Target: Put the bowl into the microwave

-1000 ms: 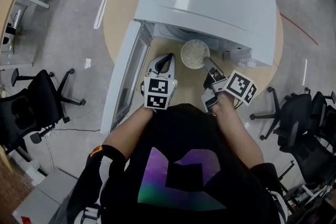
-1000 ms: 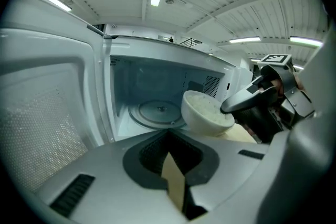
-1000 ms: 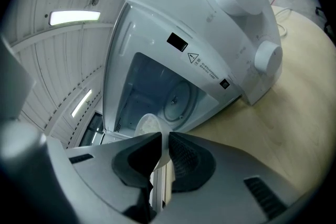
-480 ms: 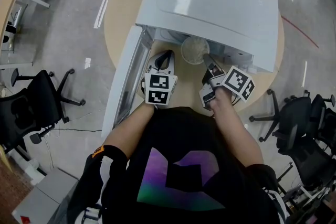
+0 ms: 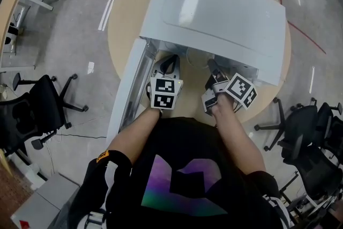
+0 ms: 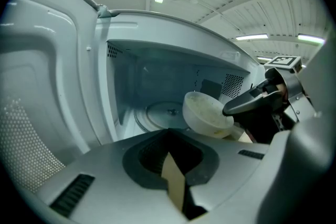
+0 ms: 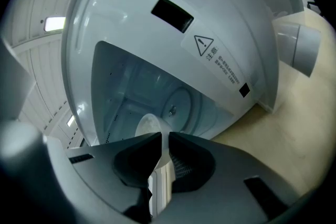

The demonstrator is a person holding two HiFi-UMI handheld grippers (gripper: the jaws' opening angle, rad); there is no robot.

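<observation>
round tan table [image 5: 120, 24], grey floor [image 5: 69, 61]; right gripper [image 7: 164, 139] clamps bowl [image 6: 207, 113] in microwave [image 5: 214, 13]; left gripper [image 6: 170, 136] closed, empty.

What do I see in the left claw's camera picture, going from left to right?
Open microwave door → turntable → bowl → right claw, pinching the bowl's rim.

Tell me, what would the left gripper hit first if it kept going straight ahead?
Likely the microwave interior: the left gripper points into the open cavity, toward the turntable and back wall. The bowl, held by the right gripper, sits just right of that line; depth is unclear.
</observation>
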